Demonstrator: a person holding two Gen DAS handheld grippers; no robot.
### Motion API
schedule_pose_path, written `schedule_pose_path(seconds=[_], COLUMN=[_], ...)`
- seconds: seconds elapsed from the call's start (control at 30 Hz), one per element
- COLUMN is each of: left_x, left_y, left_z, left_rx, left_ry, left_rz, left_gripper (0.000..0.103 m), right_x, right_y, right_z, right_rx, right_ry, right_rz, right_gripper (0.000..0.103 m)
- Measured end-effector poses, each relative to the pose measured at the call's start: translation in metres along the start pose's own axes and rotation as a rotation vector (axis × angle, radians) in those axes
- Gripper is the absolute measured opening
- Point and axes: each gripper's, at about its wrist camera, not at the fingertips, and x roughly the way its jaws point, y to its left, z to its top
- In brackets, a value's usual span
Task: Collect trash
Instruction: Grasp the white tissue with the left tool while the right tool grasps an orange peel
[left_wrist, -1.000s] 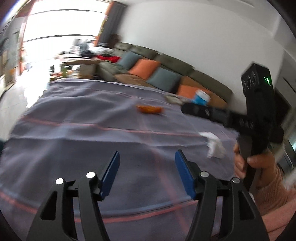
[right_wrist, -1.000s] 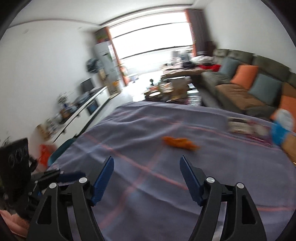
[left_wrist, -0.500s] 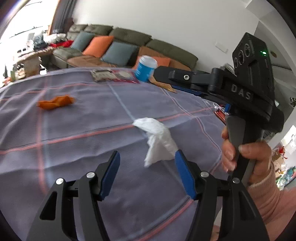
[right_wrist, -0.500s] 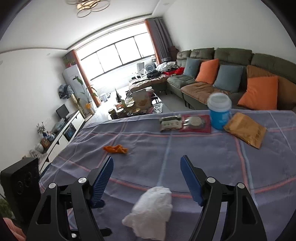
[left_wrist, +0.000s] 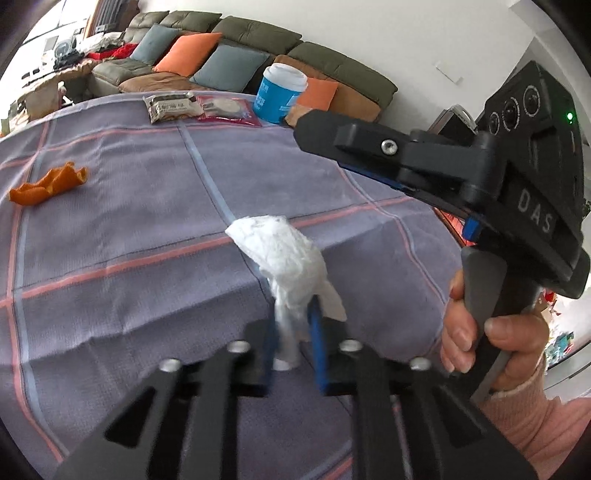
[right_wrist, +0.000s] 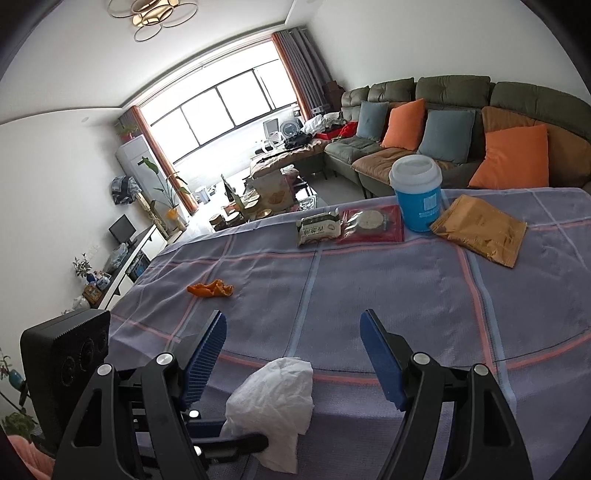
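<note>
The left claw (left_wrist: 291, 332) has just snapped together on the white tissue (left_wrist: 284, 251) near the table's (left_wrist: 110, 229) near edge, so one piece of trash looks caught; blur hides the grip a bit. The right claw (right_wrist: 293, 350) stays spread, holding nothing. Only its view shows the brown packet (right_wrist: 480, 229); orange peel (right_wrist: 210, 290) waits.

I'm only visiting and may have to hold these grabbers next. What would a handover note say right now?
Left gripper: jaws have just closed, now shut on the crumpled white paper tissue at the near edge of the purple checked tablecloth.
Right gripper: open, empty, hovering above the cloth.
Done: tissue gripped.
Left: bin it (no bin in view), then the orange peel scrap mid-cloth. At the far edge: blue cup with white lid, snack packets, brown paper bag.
</note>
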Motion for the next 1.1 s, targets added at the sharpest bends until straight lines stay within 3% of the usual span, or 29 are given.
schedule_pose_path(seconds=[0.23, 0.6, 1.1], left_x=[-0.037, -0.115, -0.174], left_y=[0.011, 0.059, 0.096], left_z=[-0.012, -0.049, -0.088], left_rx=[0.003, -0.092, -0.182], left_ry=[-0.079, -0.194, -0.266], left_rz=[0.057, 0.185, 0.276], left_gripper=[0.009, 0.009, 0.009], right_x=[0.016, 0.074, 0.146], right_y=[0.015, 0.068, 0.088], right_z=[0.001, 0.014, 0.024], right_rx=[-0.028, -0.103, -0.084], right_ry=[0.037, 0.144, 0.261], right_rz=[0.055, 0.147, 0.118], right_gripper=[0.072, 0.067, 0.06])
